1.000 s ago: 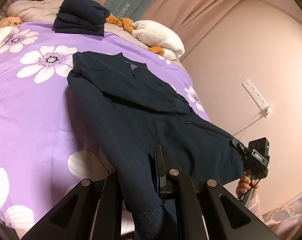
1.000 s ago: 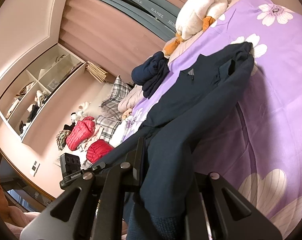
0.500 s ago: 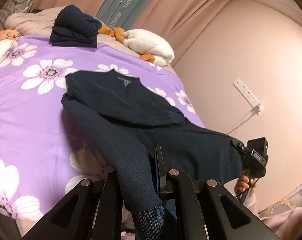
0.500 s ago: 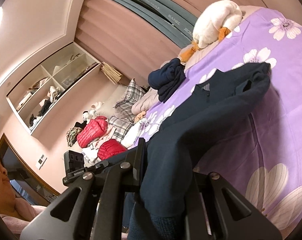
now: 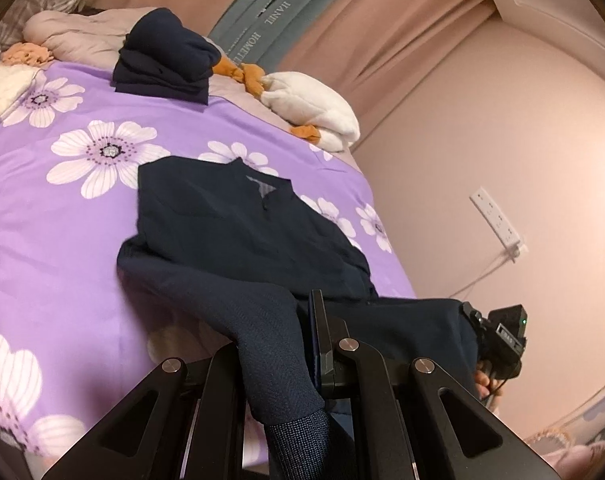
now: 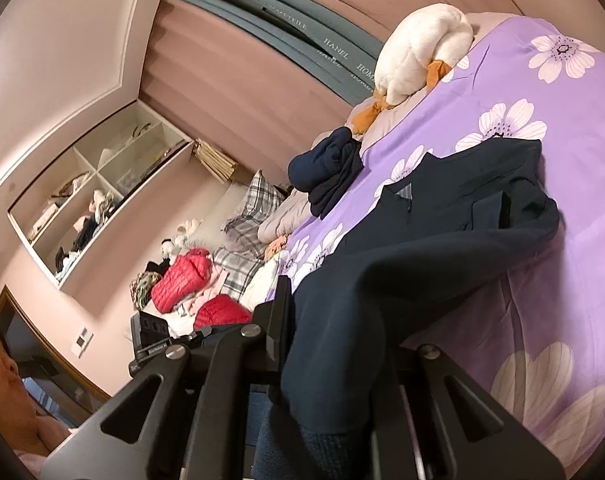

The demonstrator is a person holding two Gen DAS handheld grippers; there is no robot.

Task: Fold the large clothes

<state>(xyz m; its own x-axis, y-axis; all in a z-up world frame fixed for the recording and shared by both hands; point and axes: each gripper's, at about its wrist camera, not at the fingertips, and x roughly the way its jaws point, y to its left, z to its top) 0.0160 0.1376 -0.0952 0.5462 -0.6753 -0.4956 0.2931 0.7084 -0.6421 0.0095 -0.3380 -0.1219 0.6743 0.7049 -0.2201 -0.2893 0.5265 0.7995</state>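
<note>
While the dark jacket (image 5: 242, 232) lies collar-up on the purple flowered bedspread (image 5: 54, 240), its lower end is held off the bed at two corners. The left gripper (image 5: 302, 344) is clamped tight on a fold of the cloth, near a cuff, and the right gripper (image 6: 334, 360) is likewise closed on the hem at the other side; no gap is seen between pads and fabric in either view.

The step in hand is judged to be the carrying of the bottom half up toward the collar. It would be done well if both corners are kept level and equally taut, so that the crease falls straight across the chest (a sagging middle would wrinkle the fold). The sleeve lying across the body should be kept inside the outline.

Open room is seen on the bedspread to the left of the jacket in the left wrist view. Beyond the collar, a folded dark pile (image 5: 166, 60) and a white plush toy (image 5: 314, 108) are set near the head of the bed, apart from the jacket. The wall-side edge of the bed runs close to the jacket's right shoulder.
</note>
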